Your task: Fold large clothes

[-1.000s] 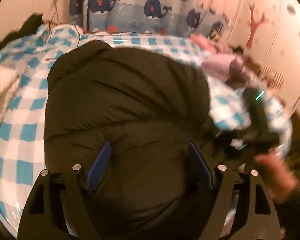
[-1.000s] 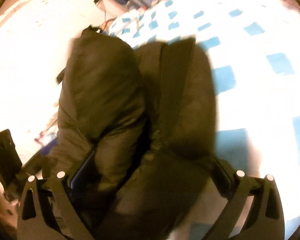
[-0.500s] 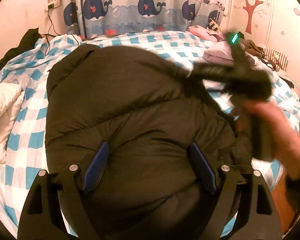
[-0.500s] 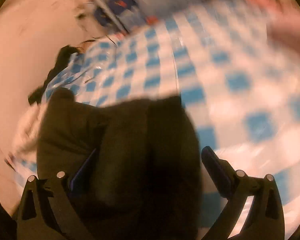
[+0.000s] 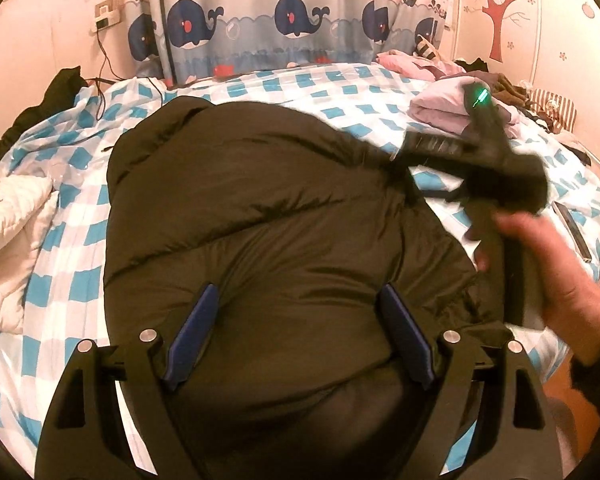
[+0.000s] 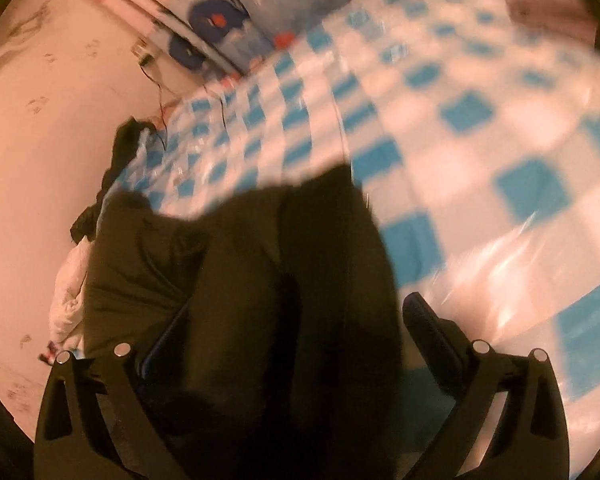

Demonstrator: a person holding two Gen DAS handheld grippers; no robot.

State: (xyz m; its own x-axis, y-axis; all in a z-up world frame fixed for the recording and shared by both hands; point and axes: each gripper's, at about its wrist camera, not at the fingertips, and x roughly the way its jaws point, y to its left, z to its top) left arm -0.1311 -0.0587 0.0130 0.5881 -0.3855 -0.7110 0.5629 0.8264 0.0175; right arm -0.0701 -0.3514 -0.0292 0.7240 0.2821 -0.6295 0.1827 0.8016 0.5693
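A large dark olive puffer jacket (image 5: 260,232) lies on the bed's blue-and-white checked sheet (image 5: 72,248). My left gripper (image 5: 300,332) is open, its blue-padded fingers (image 5: 192,336) spread over the jacket's near hem. My right gripper (image 6: 292,344) is open with a thick fold of the jacket (image 6: 260,300) bunched between its spread fingers; this view is blurred. In the left wrist view the right gripper's body (image 5: 496,168) and the hand holding it sit at the jacket's right edge.
A white quilt (image 5: 8,232) lies at the bed's left edge. Folded pink and purple clothes (image 5: 440,108) lie at the far right of the bed. A whale-print curtain (image 5: 284,20) and a wall socket with cable (image 5: 106,20) stand behind. Dark clothing (image 5: 60,84) is heaped far left.
The right gripper swung up and left over the jacket's right side, carrying a fold of jacket across the bed. The left gripper stayed open over the near hem.
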